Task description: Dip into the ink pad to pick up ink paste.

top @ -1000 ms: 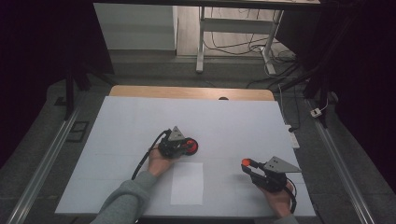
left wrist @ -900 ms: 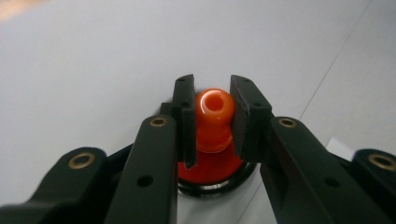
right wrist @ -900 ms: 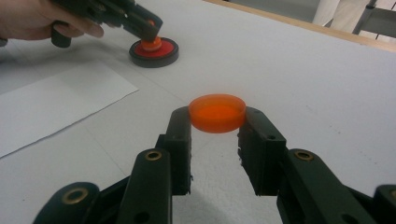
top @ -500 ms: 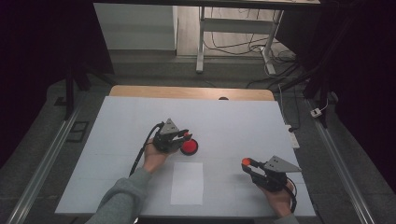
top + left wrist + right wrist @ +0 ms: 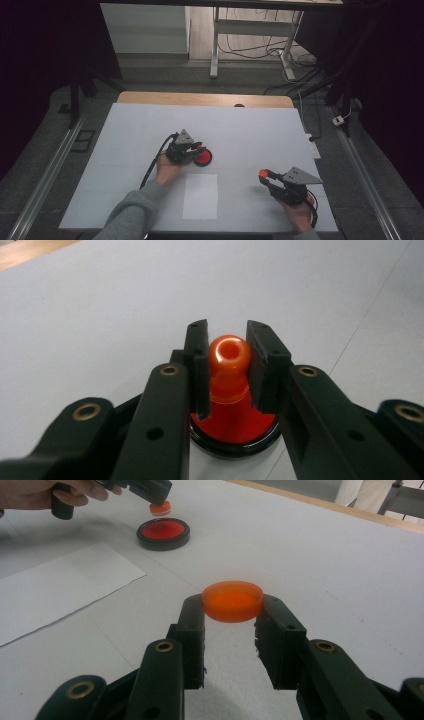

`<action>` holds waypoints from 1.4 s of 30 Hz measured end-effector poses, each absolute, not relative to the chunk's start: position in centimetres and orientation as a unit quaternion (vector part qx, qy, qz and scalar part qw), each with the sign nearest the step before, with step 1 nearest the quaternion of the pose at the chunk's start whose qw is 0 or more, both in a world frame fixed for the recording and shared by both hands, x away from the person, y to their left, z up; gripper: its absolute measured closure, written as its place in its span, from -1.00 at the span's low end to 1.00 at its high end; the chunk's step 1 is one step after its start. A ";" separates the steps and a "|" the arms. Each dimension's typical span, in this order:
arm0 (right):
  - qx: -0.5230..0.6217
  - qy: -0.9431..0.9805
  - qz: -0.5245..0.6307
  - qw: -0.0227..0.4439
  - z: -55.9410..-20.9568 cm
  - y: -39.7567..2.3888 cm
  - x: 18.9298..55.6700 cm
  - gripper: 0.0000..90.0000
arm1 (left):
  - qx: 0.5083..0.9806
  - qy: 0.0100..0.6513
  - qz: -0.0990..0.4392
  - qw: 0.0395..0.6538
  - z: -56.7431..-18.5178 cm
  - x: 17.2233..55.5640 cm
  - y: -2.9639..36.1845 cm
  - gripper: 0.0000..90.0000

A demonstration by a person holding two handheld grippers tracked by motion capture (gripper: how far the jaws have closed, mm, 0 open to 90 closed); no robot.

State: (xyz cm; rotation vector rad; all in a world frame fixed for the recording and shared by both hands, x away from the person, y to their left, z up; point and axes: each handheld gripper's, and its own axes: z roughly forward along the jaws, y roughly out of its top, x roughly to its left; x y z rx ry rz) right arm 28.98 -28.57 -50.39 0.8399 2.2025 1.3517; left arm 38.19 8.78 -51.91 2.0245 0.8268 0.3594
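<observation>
My left gripper (image 5: 229, 340) is shut on the knob of a small orange stamp (image 5: 229, 360). It holds the stamp over a round black-rimmed red ink pad (image 5: 235, 447). In the high view this gripper (image 5: 194, 149) sits left of centre, with the pad (image 5: 203, 158) at its right. My right gripper (image 5: 232, 611) is shut on a flat round orange lid (image 5: 232, 600), held just above the white table. In the high view it (image 5: 265, 176) is near the front right. The right gripper view also has the pad (image 5: 163, 532) and the stamp (image 5: 160, 508) in the left gripper, slightly off the surface.
A white sheet of paper (image 5: 200, 196) lies on the white tabletop (image 5: 260, 130) near the front edge, between my two hands. A wooden strip (image 5: 200, 98) marks the far edge. Desk legs and cables (image 5: 260, 45) stand on the floor beyond.
My left gripper has shifted a little to the left with the stamp, uncovering more of the red pad. The right gripper and its lid have stayed put.
</observation>
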 end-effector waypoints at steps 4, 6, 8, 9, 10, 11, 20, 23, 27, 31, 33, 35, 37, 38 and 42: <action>0.303 0.792 0.487 0.210 -50.4 -28.6 29.0 0.44 | 0.820 0.332 0.143 0.444 -52.3 38.4 8.6 0.62; 0.303 0.792 0.486 0.210 -50.4 -28.6 29.0 0.44 | 0.821 0.332 0.141 0.442 -52.5 38.5 8.5 0.62; 0.302 0.793 0.485 0.210 -50.4 -28.6 29.0 0.44 | 0.823 0.334 0.139 0.438 -52.8 38.6 8.4 0.62; 0.302 0.793 0.486 0.210 -50.4 -28.6 29.0 0.44 | 0.826 0.333 0.137 0.434 -52.9 38.6 8.3 0.62; 0.302 0.793 0.486 0.210 -50.4 -28.6 29.0 0.44 | 0.826 0.333 0.137 0.434 -53.1 38.7 8.3 0.62; 0.302 0.793 0.486 0.209 -50.4 -28.6 29.0 0.44 | 0.824 0.334 0.133 0.439 -53.2 38.7 8.4 0.62; 0.304 0.790 0.490 0.208 -50.3 -28.7 28.9 0.44 | 0.825 0.342 0.141 0.427 -53.1 38.4 8.1 0.63; 0.307 0.788 0.493 0.205 -50.3 -28.8 29.0 0.44 | 0.826 0.338 0.144 0.427 -53.1 38.4 8.1 0.63; 0.308 0.787 0.494 0.205 -50.3 -28.8 29.0 0.44 | 0.829 0.335 0.147 0.424 -53.1 38.3 8.1 0.63; 0.310 0.786 0.495 0.204 -50.3 -28.8 28.9 0.44 | 0.829 0.334 0.150 0.423 -53.1 38.2 8.1 0.63; 0.310 0.785 0.496 0.204 -50.3 -28.9 28.9 0.44 | 0.828 0.334 0.152 0.423 -53.2 38.2 8.0 0.63; 0.310 0.785 0.496 0.204 -50.3 -28.9 28.9 0.44 | 0.828 0.334 0.152 0.424 -53.2 38.2 8.0 0.63; 0.309 0.785 0.496 0.204 -50.2 -28.9 28.9 0.44 | 0.828 0.334 0.152 0.425 -53.2 38.2 8.1 0.63; 0.309 0.785 0.496 0.204 -50.2 -28.8 28.9 0.44 | 0.827 0.334 0.155 0.425 -53.2 38.1 8.0 0.64; 0.308 0.786 0.496 0.204 -50.2 -28.8 28.9 0.44 | 0.827 0.333 0.159 0.424 -53.2 38.0 8.0 0.64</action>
